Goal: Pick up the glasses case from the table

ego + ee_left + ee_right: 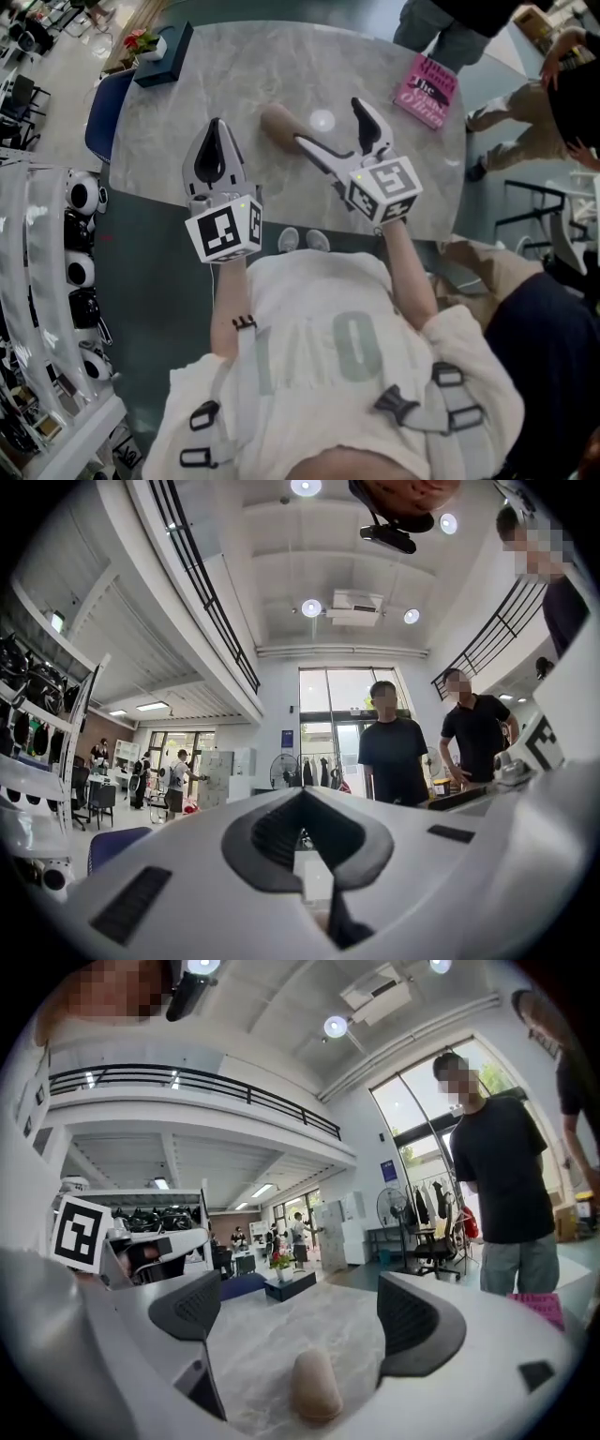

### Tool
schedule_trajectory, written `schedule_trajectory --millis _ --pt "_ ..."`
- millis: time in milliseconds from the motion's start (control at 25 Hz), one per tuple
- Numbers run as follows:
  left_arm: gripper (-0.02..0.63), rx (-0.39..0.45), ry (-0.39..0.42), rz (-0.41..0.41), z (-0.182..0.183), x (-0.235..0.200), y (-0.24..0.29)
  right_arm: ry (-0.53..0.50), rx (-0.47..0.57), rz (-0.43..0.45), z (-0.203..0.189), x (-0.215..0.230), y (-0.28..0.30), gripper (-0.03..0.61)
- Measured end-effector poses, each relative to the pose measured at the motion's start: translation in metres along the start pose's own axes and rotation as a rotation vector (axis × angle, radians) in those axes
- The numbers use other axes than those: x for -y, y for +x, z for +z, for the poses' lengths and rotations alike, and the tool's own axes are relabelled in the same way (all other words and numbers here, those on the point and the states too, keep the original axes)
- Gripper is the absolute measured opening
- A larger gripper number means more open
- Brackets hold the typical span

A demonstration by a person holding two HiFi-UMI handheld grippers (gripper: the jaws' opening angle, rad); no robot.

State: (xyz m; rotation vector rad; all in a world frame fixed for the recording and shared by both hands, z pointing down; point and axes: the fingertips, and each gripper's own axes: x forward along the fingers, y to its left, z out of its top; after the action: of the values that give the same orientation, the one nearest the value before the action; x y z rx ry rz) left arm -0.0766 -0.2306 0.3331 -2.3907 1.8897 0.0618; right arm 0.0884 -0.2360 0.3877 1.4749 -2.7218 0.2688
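Observation:
The glasses case [278, 125] is a tan, rounded oblong lying on the grey marble table [187, 112]. My right gripper [330, 127] hovers just right of it with its jaws spread wide. In the right gripper view the case [315, 1387] lies low between the two dark pads [192, 1309], and neither pad touches it; the right gripper [302, 1314] holds nothing. My left gripper [217, 127] hangs over the table's near left part, apart from the case, jaws together and empty. The left gripper view shows the left gripper [305, 803] shut and pointing level into the room, with no case in sight.
A pink book [427, 91] lies at the table's far right. A dark box with flowers [161, 54] sits at the far left corner, beside a blue chair [101, 117]. People stand beyond the far edge [450, 33]. Shelves with helmets [80, 272] line the left.

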Motion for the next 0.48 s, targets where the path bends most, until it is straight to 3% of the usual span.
schedule_trajectory --millis 480 --pt "0.003 -0.068 -0.028 0.040 -0.026 -0.034 0.012 0.034 -0.591 0.119 -0.108 0.006 0.111 0.491"
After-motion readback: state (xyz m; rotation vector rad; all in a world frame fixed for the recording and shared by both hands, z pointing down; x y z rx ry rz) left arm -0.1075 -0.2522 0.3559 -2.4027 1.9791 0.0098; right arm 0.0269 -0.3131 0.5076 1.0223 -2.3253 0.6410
